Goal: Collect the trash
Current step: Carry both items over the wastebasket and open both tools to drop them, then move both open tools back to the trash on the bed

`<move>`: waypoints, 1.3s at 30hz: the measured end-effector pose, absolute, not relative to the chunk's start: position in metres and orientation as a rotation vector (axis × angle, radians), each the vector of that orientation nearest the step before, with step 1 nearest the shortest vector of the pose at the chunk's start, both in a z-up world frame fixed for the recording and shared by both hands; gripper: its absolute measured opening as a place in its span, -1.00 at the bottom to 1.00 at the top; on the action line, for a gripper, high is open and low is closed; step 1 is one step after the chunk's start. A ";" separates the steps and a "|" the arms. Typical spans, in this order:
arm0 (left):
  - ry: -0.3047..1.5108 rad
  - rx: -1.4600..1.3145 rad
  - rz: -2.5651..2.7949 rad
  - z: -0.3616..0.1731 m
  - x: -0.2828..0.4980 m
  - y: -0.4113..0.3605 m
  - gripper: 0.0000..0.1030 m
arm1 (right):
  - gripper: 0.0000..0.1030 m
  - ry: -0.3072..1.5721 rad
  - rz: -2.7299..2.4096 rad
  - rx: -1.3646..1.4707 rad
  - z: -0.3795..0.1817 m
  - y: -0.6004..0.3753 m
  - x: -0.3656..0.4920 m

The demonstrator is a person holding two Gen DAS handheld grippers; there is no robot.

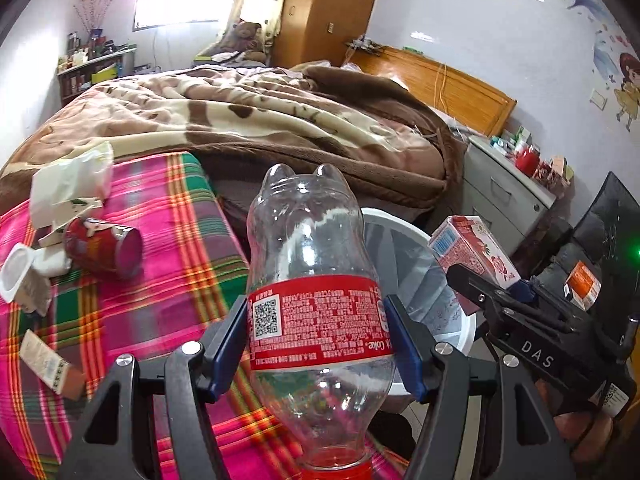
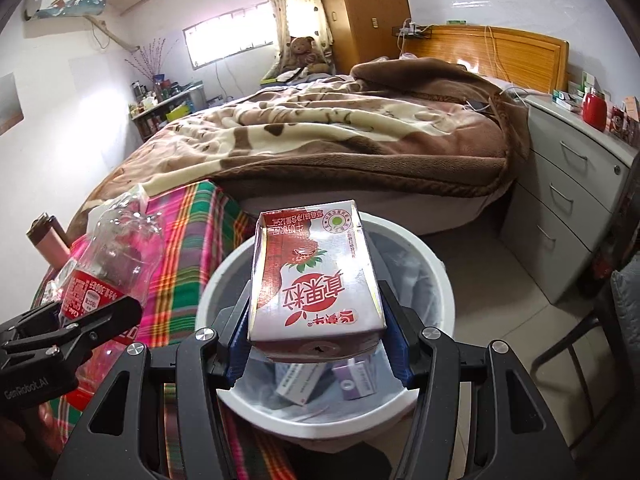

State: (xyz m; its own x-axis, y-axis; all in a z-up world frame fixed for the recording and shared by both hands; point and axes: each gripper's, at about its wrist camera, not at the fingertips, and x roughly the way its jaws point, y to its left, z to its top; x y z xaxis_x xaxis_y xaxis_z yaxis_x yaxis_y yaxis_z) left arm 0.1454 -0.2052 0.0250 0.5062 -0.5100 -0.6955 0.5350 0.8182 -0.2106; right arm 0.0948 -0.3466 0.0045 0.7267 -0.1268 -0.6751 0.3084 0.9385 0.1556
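1. The plastic bottle [image 1: 316,280] runs out of the frame's bottom at its red cap end; the contents of the white bin [image 2: 424,256] are partly hidden behind the milk carton [image 2: 316,280].
2. The left tongs [image 1: 318,344] clench the bottle at its label, base pointing away, long axis along the fingers.
3. The right tongs [image 2: 316,344] clench the carton above the bin.
4. A red can [image 1: 104,246] and torn packaging [image 1: 68,188] lie on the plaid cloth [image 1: 168,240] beside a bed [image 1: 260,120].

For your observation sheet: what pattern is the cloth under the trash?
Pink, green and orange plaid cloth; left wrist view.
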 end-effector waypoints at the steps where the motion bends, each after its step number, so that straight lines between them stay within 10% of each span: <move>1: 0.834 0.034 -0.637 0.023 0.146 -0.209 0.31 | 0.11 0.721 -0.245 0.265 0.004 -0.349 0.094; 39: 0.899 0.054 -0.669 0.010 0.153 -0.256 0.50 | 0.30 0.787 -0.312 0.247 -0.008 -0.381 0.101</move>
